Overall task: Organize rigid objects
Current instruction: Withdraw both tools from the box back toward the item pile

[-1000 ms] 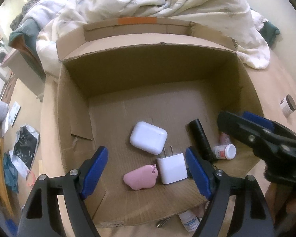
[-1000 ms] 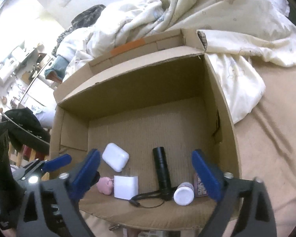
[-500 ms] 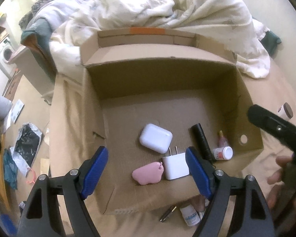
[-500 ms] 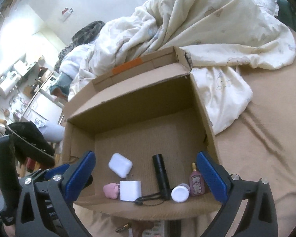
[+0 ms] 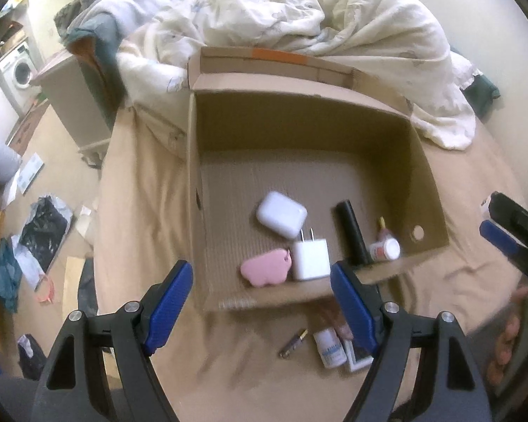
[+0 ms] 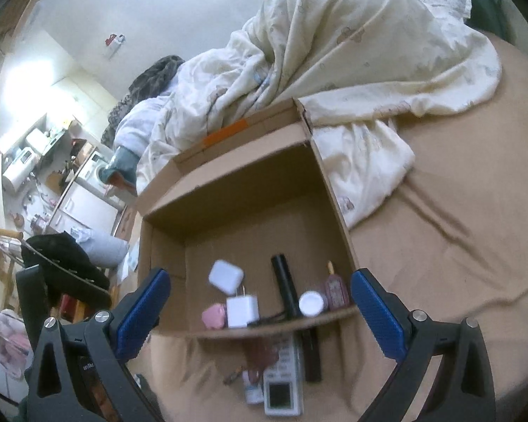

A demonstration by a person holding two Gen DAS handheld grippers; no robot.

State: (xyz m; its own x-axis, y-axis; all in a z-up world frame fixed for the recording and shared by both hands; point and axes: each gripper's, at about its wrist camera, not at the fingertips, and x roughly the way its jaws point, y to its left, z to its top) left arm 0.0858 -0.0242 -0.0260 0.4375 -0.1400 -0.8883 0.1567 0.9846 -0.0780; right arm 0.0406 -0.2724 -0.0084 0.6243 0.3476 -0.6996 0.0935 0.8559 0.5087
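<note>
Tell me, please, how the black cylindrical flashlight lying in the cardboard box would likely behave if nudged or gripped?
The black cylindrical flashlight lies on its side on the cardboard box floor, so it would probably roll if pushed sideways. It looks rigid and smooth, so it may slip between pads. Its thin cord might snag the neighbouring white charger.

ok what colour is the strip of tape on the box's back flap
Orange, on the back flap of the cardboard box; the tape shows best in the left wrist view.

Open cardboard box (image 6: 334,193) on bed, white charger (image 6: 242,311), black flashlight (image 6: 284,281) inside

Small items (image 5: 309,259) — inside cardboard box (image 5: 426,179)
</note>
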